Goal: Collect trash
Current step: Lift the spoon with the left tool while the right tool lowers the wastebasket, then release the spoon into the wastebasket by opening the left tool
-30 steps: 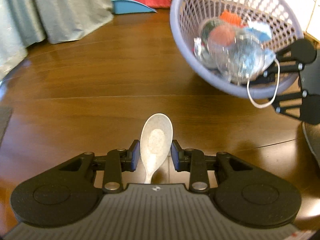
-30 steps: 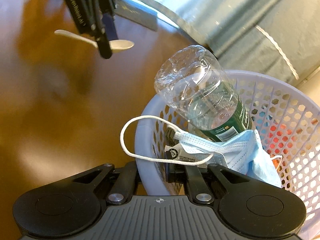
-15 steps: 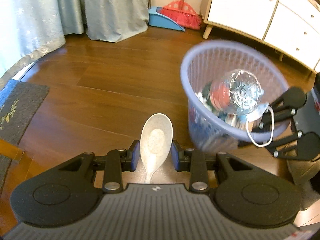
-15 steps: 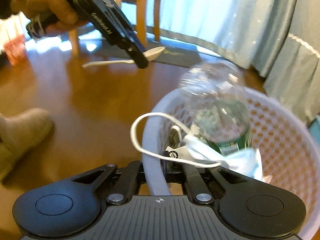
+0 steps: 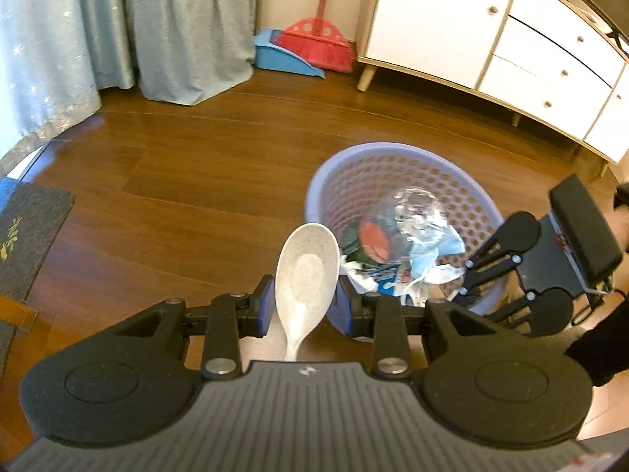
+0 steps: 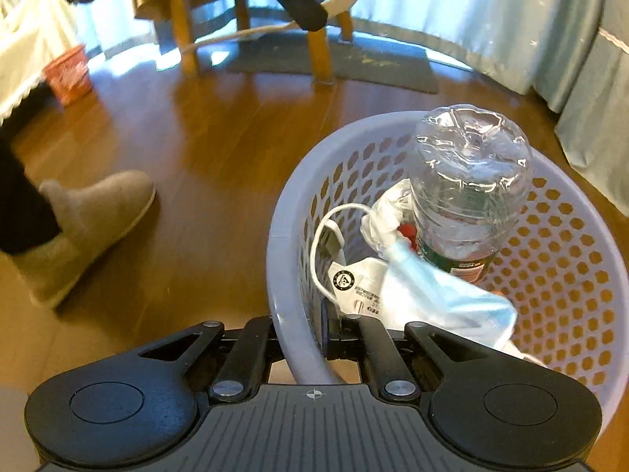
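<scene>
The left tongs [image 5: 306, 306] clamp a speckled white plastic spoon [image 5: 306, 275]; the right tongs [image 6: 300, 338] pinch the rim of a lavender perforated plastic basket [image 6: 283, 267] — holding a clear crushed bottle [image 6: 469, 181] and blue face mask [image 6: 444, 295] — over the brown wooden floor [image 5: 196, 181].

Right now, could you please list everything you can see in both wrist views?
basket: one, lilac, on the floor, rim clamped by the right gripper
bottle: one, clear, base up in the basket
face mask: one, light blue, in the basket
spoon: one, speckled white, in the left gripper
broom: one, red, by the wall
dustpan: one, blue, beside the broom
cabinet: one, white, along the wall
boot: one, beige, on the floor
left gripper: shut on the spoon
right gripper: shut on the basket
</scene>
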The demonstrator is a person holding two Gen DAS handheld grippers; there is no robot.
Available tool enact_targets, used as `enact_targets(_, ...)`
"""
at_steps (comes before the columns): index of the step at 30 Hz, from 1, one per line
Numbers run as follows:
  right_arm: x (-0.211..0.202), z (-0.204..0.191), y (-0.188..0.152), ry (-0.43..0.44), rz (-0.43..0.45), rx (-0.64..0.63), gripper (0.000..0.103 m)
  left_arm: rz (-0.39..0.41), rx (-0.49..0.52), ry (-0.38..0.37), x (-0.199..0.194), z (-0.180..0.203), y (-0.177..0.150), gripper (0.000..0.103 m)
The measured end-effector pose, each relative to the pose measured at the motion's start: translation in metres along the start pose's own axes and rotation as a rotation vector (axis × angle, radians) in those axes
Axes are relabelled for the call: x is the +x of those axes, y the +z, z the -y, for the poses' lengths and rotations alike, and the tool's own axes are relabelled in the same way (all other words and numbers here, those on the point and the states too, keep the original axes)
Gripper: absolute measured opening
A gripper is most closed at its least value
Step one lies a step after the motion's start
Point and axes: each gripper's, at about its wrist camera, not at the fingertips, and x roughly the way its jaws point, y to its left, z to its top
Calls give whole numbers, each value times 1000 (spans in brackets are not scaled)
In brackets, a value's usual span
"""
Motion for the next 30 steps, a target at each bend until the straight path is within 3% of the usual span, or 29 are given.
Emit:
enact_targets(7,-1,-4,-16,35,-78,-92,15,-4,23,-16,0,20,19,27)
enact_targets(8,-2,-5,-19,51,-86,-102,27,-3,21,-18,0,22,23,27)
enact_targets(9,-4,-8,-20,61,-85,-121,47,-3,21,-21,1,24,27,27)
enact_targets(11,-7,-14,-21,74,-86,-159,63,-3,22,-23,3,28,33,27)
enact_targets(15,-16,-26,-17,74,-103,-205,63,-10,9,-32,10,38,47,27)
enact_targets(30,-95,-16,-7,-43,-48,-26,63,-8,0,-90,44,94,96,27)
